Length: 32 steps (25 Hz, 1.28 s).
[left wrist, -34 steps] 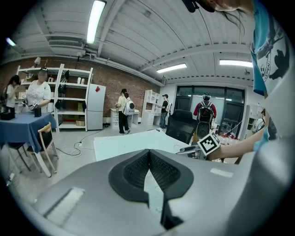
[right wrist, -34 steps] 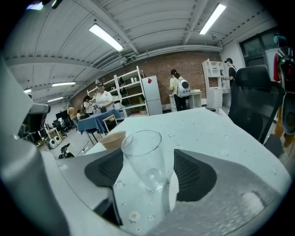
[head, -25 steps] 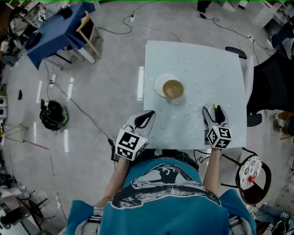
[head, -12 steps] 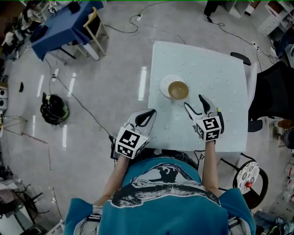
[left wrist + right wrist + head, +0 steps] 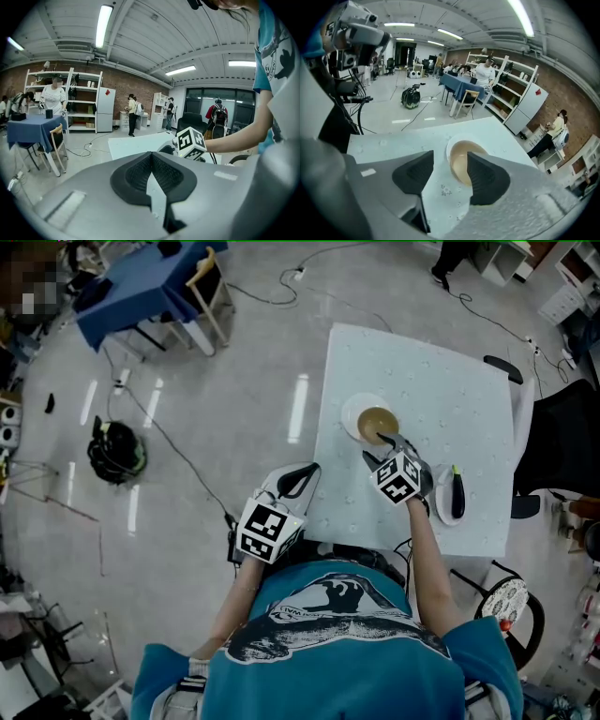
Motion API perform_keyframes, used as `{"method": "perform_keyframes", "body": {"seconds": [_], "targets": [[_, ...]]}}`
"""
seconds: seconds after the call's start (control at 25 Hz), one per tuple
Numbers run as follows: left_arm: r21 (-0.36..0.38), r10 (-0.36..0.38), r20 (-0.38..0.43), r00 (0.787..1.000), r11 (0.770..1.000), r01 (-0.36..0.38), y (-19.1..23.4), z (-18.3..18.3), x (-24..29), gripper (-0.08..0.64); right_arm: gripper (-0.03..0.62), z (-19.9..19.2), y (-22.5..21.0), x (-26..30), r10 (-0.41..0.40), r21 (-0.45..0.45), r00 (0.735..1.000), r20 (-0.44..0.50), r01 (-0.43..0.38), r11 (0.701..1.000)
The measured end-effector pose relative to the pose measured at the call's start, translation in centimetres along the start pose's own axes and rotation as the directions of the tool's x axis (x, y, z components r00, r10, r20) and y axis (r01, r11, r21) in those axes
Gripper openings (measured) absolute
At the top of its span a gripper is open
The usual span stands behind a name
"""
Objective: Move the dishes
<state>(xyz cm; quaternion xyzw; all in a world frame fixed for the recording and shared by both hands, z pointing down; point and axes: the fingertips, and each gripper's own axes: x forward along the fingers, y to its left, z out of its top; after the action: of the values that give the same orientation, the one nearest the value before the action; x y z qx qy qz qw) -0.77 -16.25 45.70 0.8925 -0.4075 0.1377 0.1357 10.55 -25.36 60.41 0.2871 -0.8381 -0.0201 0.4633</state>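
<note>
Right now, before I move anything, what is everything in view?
Table: one, white, centre.
Plate: one, white, table's middle.
Bowl: one, tan, on the plate.
Small dish: one, white, table's near right, holding a dark item.
Blue table: one, far left, wooden chair beside it.
Black round object: one, on the floor, left.
Left tongs: one, grey, shut and empty, off the table's left edge.
Right tongs: one, grey, open, jaws have just been closing, only tabletop between them, at the bowl.

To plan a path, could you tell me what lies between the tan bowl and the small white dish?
Head view: the right gripper lies between tan bowl and small white dish; its jaws, just closed partway, have nothing between them.
</note>
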Motion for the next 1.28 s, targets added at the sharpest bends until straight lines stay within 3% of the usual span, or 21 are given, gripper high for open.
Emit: {"method": "perform_keyframes", "body": {"seconds": [0.2, 0.28, 0.36, 0.88, 1.28], "targets": [[-0.008, 0.002, -0.010, 1.000, 1.000, -0.002, 0.6, -0.3, -0.7, 0.011, 0.151, -2.1, 0.1, 3.3, 0.011, 0.048, 0.995, -0.102, -0.006, 0.999], [-0.008, 0.001, -0.009, 1.000, 1.000, -0.001, 0.8, -0.3, -0.8, 0.012, 0.065, -2.8, 0.1, 3.6, 0.004, 0.087, 0.993, -0.118, 0.006, 0.996], [-0.005, 0.001, -0.006, 1.000, 1.000, -0.001, 1.1, -0.4, -0.9, 0.011, 0.030, -3.0, 0.3, 3.4, 0.000, 0.117, 0.994, -0.105, 0.012, 0.993], [0.006, -0.082, -0.021, 0.996, 0.997, 0.083, 1.6, -0.2, 0.2, 0.011, 0.018, -3.1, 2.2, -1.9, -0.072, 0.247, 0.996, -0.045, 0.081, 0.966], [0.051, -0.216, -0.044, 0.975, 0.975, 0.218, -0.1, -0.2, 1.8, 0.012, 0.018, -5.3, 7.8, -5.4, -0.086, 0.316, 0.992, -0.096, 0.112, 0.942]]}}
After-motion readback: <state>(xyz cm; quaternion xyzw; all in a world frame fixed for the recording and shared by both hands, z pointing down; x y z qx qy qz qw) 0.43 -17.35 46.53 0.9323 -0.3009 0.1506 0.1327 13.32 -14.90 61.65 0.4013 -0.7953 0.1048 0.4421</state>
